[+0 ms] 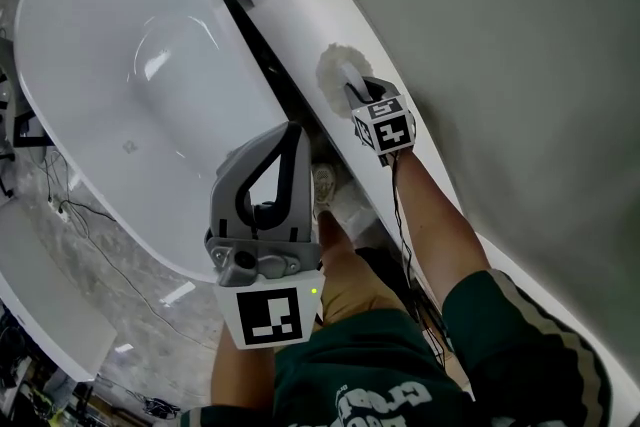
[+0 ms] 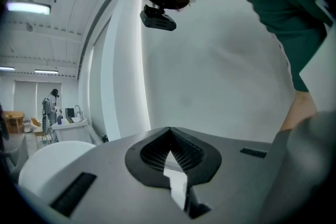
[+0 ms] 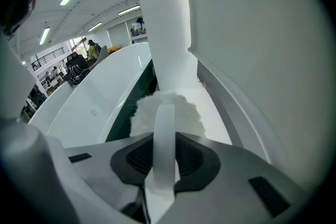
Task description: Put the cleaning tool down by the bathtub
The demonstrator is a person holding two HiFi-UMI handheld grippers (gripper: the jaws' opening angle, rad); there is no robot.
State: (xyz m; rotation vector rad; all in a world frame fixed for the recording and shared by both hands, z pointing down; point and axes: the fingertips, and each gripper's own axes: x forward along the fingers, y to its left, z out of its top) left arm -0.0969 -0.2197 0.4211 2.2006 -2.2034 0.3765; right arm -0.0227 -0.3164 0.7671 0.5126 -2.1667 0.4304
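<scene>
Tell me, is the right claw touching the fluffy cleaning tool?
Touching. The right gripper view shows the right claw clamped on the white handle of the cleaning tool.

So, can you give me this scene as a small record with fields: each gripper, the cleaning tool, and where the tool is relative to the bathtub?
Left gripper: fingers together, nothing between them
Right gripper: fingers closed on the tool's flat white handle
Tool: white fluffy-headed cleaning tool, head over the white ledge; contact unclear
Tub: white oval bathtub, beside the ledge, left of the tool in the head view
Task state: tool not yet released
</scene>
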